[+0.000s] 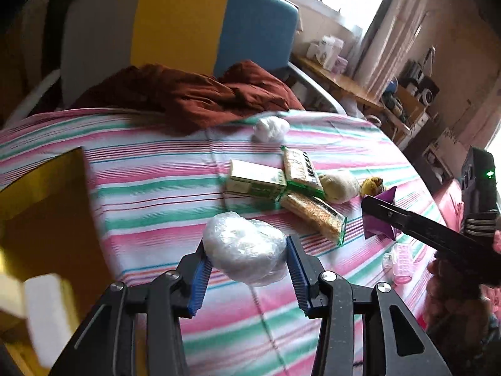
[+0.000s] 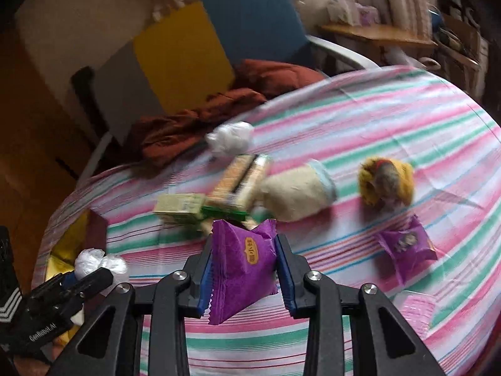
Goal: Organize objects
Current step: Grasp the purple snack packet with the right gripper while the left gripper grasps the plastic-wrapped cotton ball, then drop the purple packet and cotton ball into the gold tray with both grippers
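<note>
- Two purple snack packets: one (image 2: 242, 269) clamped in the right gripper (image 2: 244, 271), one (image 2: 407, 246) right of it.
- Two white plastic-wrapped bundles: one (image 1: 245, 247) clamped in the left gripper (image 1: 247, 261), one (image 1: 271, 128) far beyond.
- Two cracker packs (image 1: 300, 169) (image 1: 313, 216) ahead.
- One green carton (image 1: 253, 181).
- One pink roller (image 1: 399, 261).

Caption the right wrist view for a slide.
Right tongs grip a purple snack packet above the striped bedsheet, second packet beyond.
</note>
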The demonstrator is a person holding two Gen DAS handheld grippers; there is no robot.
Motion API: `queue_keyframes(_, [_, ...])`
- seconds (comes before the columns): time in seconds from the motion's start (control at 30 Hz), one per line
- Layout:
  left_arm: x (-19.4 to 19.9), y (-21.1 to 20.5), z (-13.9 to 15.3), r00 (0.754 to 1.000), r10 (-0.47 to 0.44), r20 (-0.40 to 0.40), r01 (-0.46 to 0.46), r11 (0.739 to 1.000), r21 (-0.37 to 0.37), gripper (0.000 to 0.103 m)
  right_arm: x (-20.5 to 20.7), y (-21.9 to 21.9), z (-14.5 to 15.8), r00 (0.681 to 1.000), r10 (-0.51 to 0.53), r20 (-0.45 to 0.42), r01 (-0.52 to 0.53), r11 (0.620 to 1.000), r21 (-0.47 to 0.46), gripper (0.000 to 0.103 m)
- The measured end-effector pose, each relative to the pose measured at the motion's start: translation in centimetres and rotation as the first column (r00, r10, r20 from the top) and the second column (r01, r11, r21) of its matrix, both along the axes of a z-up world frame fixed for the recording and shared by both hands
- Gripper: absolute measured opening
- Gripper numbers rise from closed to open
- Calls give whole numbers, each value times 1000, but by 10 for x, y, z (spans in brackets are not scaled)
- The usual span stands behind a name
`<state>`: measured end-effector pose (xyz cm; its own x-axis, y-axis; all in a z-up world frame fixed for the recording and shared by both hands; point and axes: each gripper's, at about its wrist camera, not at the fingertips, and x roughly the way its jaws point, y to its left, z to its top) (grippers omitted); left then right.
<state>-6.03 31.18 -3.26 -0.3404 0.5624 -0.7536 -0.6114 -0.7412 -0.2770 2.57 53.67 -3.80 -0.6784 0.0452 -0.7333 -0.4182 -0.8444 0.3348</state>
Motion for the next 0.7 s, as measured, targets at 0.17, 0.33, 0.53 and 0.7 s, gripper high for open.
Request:
queue_keyframes(0.17, [4,-58,19,997,76,-16,-75,997,33,47,-3,-29,10,996,82,-24,-82,997,3,35])
queue_keyframes(0.33, [4,-117,31,985,165,-56,-162,986,47,47,-22,-76,16,983,183,-36,-184,983,-21,35])
queue_keyframes(0.53, [1,-180,30,959,273,-76,-270,962,41,47,-65,-146,28,943,330,-45,-331,943,-36,35])
queue_keyframes(0.7, [0,-219,19,940,334,-74,-334,942,13,52,-117,-197,37,906,419,-63,-423,902,-80,37])
